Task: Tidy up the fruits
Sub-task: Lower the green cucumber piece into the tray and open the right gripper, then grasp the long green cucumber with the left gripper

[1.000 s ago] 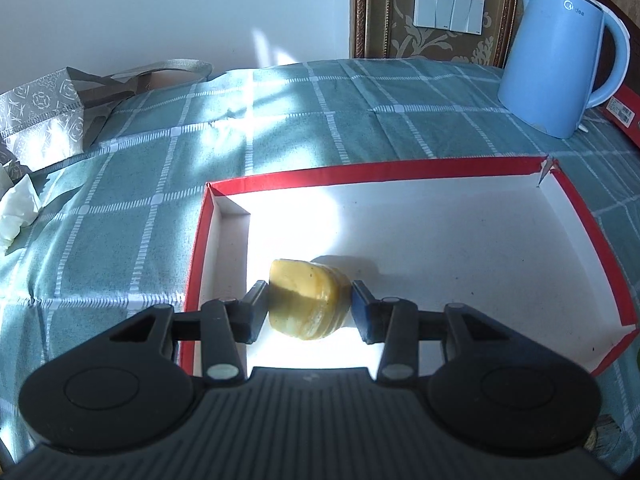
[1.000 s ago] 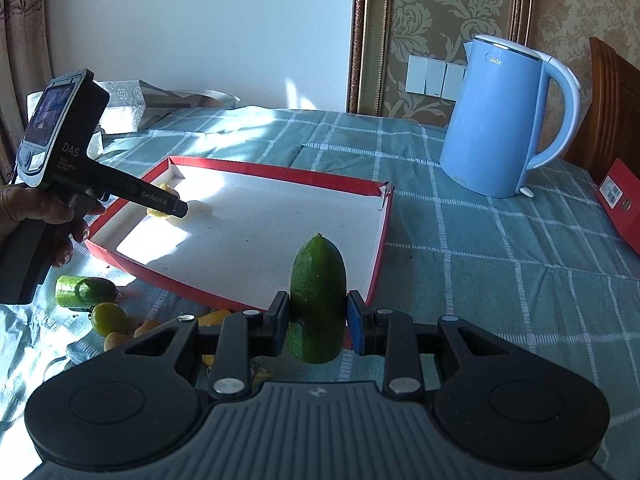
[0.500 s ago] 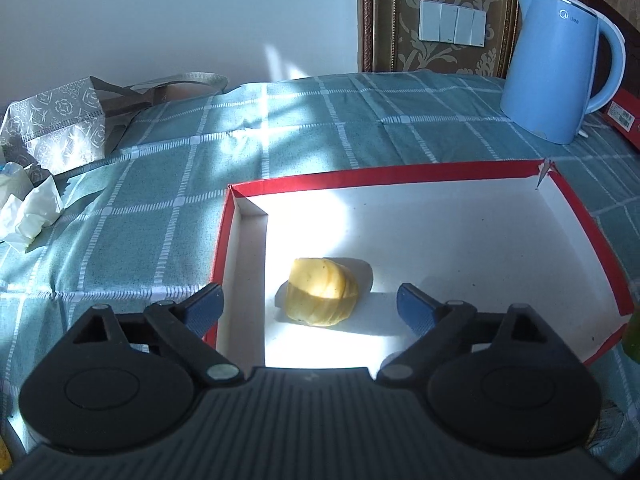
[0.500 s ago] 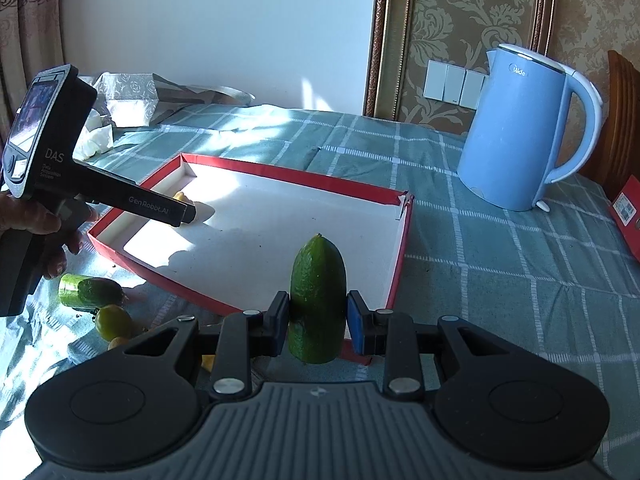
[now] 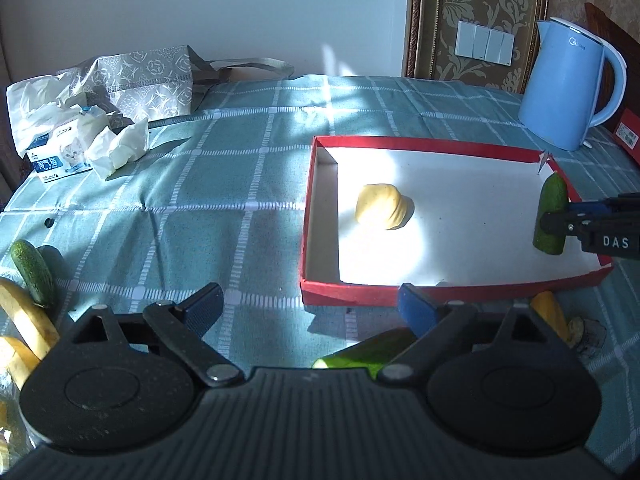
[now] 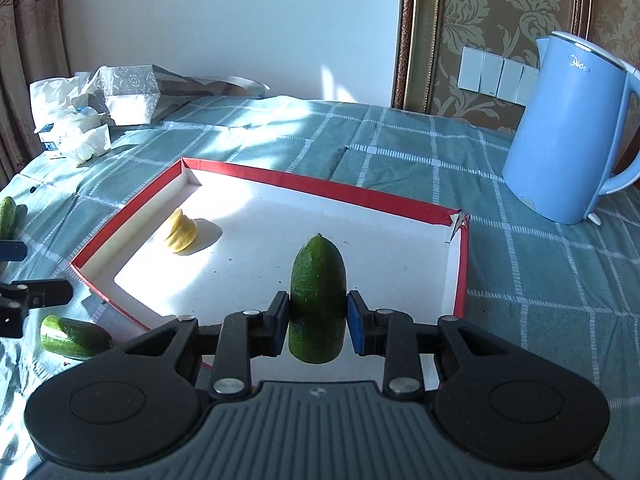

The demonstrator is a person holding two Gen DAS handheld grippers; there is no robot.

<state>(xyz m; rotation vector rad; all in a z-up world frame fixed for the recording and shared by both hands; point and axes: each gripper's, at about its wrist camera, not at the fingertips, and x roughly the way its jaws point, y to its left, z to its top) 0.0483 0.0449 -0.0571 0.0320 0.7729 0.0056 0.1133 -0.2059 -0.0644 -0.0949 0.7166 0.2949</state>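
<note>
Right gripper (image 6: 317,323) clamps green cucumber piece (image 6: 317,300) upright between its fingers above red tray (image 6: 463,272), yellow piece (image 6: 180,231) ahead-left; lower before releasing; left gripper (image 5: 310,308) wide open, empty, short of tray.

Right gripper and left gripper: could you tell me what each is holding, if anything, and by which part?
The right gripper clamps the upright green cucumber piece near its cut lower end, rounded tip up. The left gripper is open, holding nothing.

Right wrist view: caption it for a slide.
Right tool holds a cucumber piece upright over the red-rimmed tray near a yellow fruit.
</note>
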